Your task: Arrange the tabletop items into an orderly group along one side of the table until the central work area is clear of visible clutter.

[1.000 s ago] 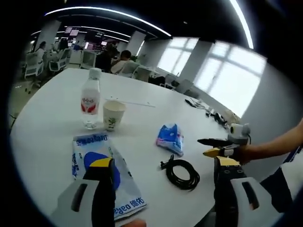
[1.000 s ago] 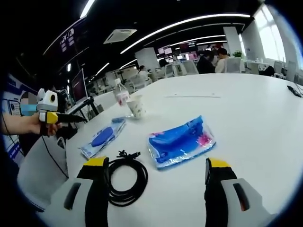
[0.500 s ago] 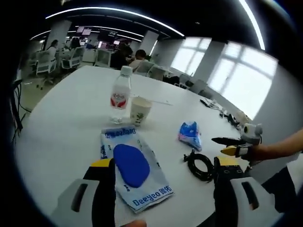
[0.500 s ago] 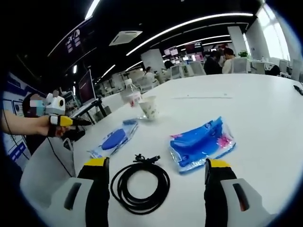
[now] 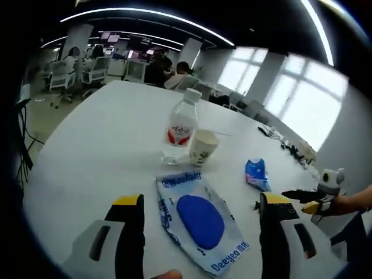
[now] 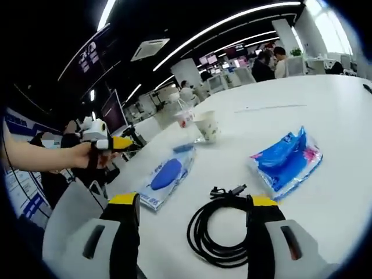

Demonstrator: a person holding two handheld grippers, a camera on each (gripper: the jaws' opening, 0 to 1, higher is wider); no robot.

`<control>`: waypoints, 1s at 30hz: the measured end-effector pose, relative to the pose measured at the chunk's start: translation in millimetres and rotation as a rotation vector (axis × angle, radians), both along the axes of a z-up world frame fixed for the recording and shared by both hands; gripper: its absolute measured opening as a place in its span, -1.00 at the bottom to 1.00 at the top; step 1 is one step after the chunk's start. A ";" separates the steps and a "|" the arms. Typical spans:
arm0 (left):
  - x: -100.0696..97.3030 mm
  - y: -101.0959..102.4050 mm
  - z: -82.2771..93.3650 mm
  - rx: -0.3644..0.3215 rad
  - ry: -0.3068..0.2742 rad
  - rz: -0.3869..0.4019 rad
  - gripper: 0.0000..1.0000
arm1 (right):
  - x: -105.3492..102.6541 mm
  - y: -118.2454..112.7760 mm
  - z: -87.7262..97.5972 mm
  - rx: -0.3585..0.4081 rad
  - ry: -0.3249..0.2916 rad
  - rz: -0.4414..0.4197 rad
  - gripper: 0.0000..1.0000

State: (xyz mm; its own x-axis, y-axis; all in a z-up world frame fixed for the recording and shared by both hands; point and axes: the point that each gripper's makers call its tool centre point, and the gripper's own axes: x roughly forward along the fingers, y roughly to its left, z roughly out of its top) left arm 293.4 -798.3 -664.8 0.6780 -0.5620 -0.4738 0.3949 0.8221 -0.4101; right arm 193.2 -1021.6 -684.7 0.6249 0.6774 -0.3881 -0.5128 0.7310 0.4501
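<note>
Nothing looks grouped yet — water bottle (image 5: 179, 129) and paper cup (image 5: 203, 149) stand together, but the wipes pack (image 5: 200, 222), blue pouch (image 6: 288, 160) and coiled cable (image 6: 224, 226) lie scattered mid-table (image 5: 93, 151); left claw (image 5: 201, 215) and right claw (image 6: 195, 212) both gape, holding nothing — all sorting remains

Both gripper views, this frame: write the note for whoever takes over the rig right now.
Left gripper: open, empty, over the wipes pack.
Right gripper: open, empty, over the coiled black cable.
On the white table: water bottle beside paper cup; blue pouch lies apart.
Done: nothing grasped; items look ungrouped.
Left: gather all five along one side.
</note>
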 end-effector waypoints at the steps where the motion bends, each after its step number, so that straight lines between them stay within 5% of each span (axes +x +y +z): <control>1: 5.0 -1.4 -0.5 -0.002 -0.001 -0.009 0.56 | -1.7 6.5 1.2 -0.009 -0.001 0.015 0.44; 6: 22.7 -9.7 -4.2 0.006 -0.007 -0.076 0.55 | -5.4 32.2 3.5 -0.012 0.017 0.059 0.43; 10: 49.2 -8.9 -15.6 -0.002 -0.001 -0.082 0.52 | -16.3 50.3 -17.2 -0.049 0.133 0.073 0.34; 15: 68.9 -10.3 -26.8 0.015 0.001 -0.109 0.46 | -21.4 75.6 -22.0 -0.027 0.198 0.074 0.24; 30: 76.9 -23.7 -64.0 0.067 0.044 -0.227 0.26 | -21.0 127.3 -35.5 0.135 0.364 -0.030 0.12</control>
State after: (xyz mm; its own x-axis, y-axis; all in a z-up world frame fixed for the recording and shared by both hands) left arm 370.3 -822.0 -728.8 0.5158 -0.6641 -0.5412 0.5559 0.7402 -0.3784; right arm 172.3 -894.2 -720.2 0.4828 0.7210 -0.4970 -0.2809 0.6651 0.6919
